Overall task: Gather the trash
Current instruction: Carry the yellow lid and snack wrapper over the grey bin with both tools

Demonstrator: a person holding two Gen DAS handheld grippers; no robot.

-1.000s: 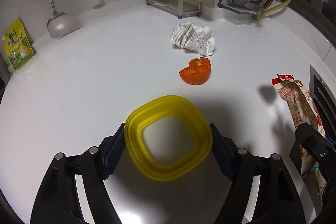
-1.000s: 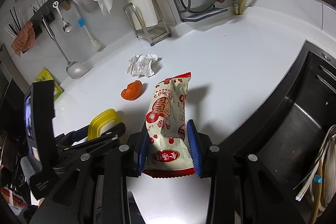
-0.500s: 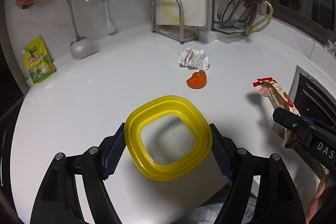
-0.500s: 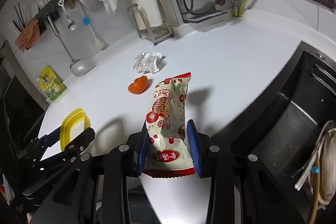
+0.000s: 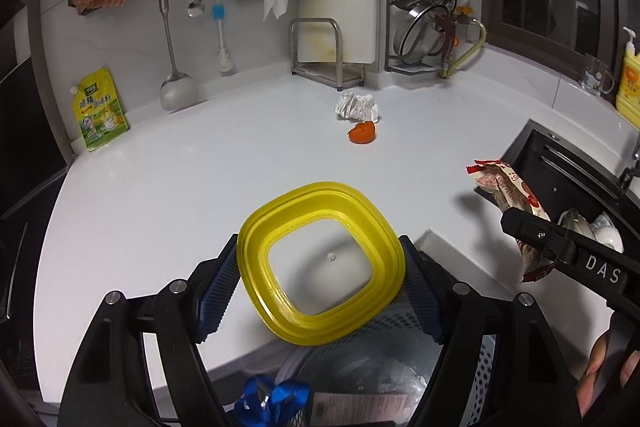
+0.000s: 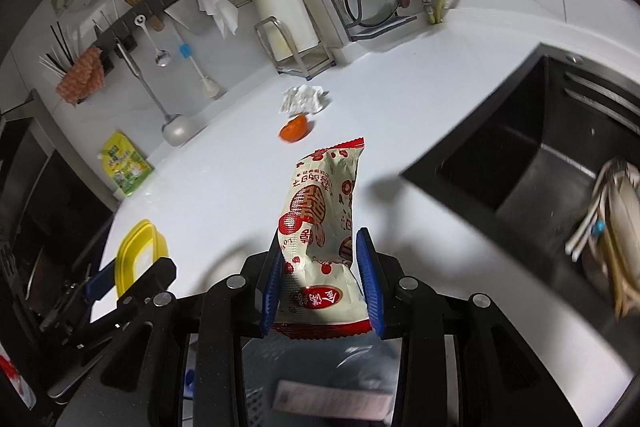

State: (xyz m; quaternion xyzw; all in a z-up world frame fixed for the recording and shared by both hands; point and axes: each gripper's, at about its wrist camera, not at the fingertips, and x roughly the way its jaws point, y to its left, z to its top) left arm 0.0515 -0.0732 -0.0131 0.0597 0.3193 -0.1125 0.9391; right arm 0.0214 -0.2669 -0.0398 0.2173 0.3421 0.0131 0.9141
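My left gripper (image 5: 320,285) is shut on a yellow square lid (image 5: 320,263) with a clear middle, held above the counter's front edge. My right gripper (image 6: 320,281) is shut on a red-and-cream snack wrapper (image 6: 322,215), which stands upright between the blue pads. From the left wrist view the wrapper (image 5: 506,189) and the right gripper's black finger show at the right; from the right wrist view the yellow lid (image 6: 140,253) shows at the lower left. A crumpled white paper (image 5: 357,106) and an orange peel (image 5: 362,133) lie far back on the white counter (image 5: 180,179).
A trash bin with a perforated rim (image 5: 372,359) sits below both grippers, just off the counter edge. A dark sink (image 6: 532,155) with dishes lies to the right. A green pouch (image 5: 98,109), ladle, board rack and dish rack line the back wall.
Both grippers pulled back from the counter with the lid and wrapper still held. The paper and peel look farther away, and the bin has come into view beneath.
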